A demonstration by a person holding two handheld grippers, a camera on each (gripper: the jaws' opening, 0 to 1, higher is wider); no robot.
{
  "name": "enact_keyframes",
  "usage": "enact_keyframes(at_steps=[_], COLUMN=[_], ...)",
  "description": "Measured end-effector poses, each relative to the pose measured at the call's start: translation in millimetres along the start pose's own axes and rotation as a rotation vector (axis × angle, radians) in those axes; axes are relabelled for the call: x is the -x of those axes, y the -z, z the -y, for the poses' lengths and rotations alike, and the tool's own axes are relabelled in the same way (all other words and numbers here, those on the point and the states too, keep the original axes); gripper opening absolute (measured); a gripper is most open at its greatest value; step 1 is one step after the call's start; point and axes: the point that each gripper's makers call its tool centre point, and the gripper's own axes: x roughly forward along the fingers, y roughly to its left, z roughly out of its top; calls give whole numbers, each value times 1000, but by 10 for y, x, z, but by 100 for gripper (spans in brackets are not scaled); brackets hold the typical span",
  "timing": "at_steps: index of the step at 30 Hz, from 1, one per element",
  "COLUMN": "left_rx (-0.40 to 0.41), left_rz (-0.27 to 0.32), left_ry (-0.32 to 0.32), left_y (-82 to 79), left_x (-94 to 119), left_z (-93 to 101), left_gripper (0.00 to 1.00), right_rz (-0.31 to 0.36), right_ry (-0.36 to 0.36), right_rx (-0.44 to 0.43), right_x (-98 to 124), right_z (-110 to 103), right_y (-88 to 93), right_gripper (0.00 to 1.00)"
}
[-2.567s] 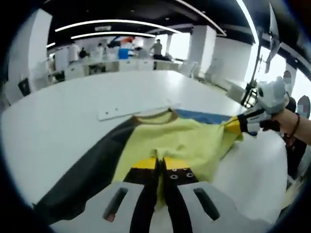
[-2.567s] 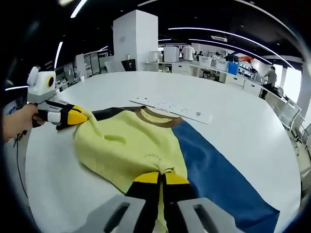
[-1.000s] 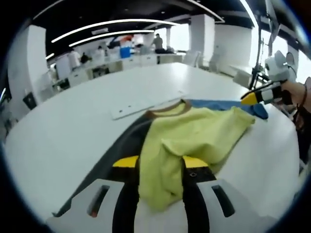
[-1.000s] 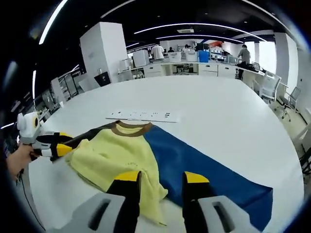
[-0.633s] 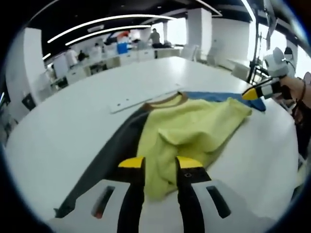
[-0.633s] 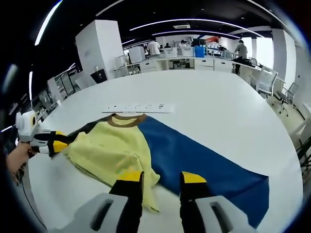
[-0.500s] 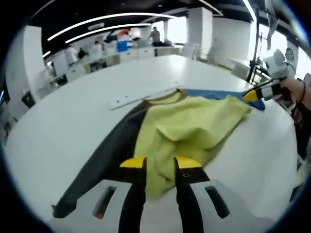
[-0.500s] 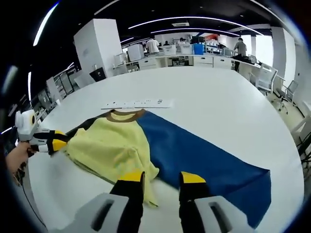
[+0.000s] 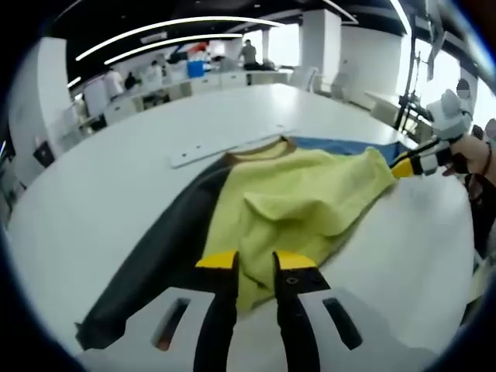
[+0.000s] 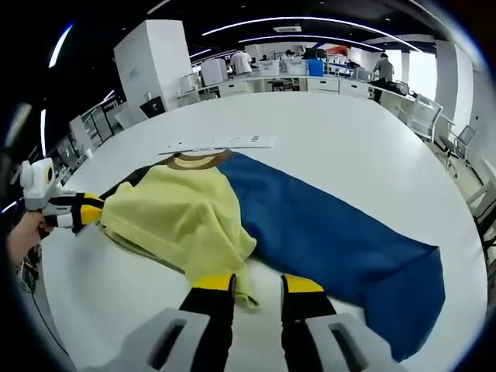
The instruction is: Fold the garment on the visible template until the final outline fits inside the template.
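Observation:
A long-sleeved shirt lies on the white table, its yellow body bunched in loose folds. It has a brown collar, a dark grey sleeve and a blue sleeve. My left gripper stands open at the near hem, with the yellow edge lying between its jaws. My right gripper is open too, a yellow corner of the shirt between its jaws. Each gripper appears in the other's view, the right gripper held by a hand at the blue side and the left gripper at the grey side.
A flat white strip lies on the table just beyond the collar, also the white strip in the right gripper view. Desks, chairs and people stand far behind. The table's edge curves near the blue sleeve's end.
2.6 s ago both grippers were shut on yellow fabric; both have since let go. Their jaws now stand closer together than a second ago, and both have moved in toward the yellow edge.

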Motion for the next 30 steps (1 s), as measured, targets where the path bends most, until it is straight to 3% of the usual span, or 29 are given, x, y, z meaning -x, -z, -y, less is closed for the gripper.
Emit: enact_keyframes(at_steps=[7, 15, 30], left_rx=[3, 17, 73], left_rz=[-17, -28, -63], left_ry=[0, -3, -3], left_y=[81, 134, 259], left_x=[-3, -17, 14], left_z=[18, 16, 43], left_gripper=[13, 12, 10], right_rz=[-17, -12, -2], right_ry=[0, -11, -12], right_rx=[15, 50, 44], right_x=[-23, -30, -14], right_z=[-33, -69, -67], right_y=[95, 89, 98], right_gripper=[17, 3, 0])
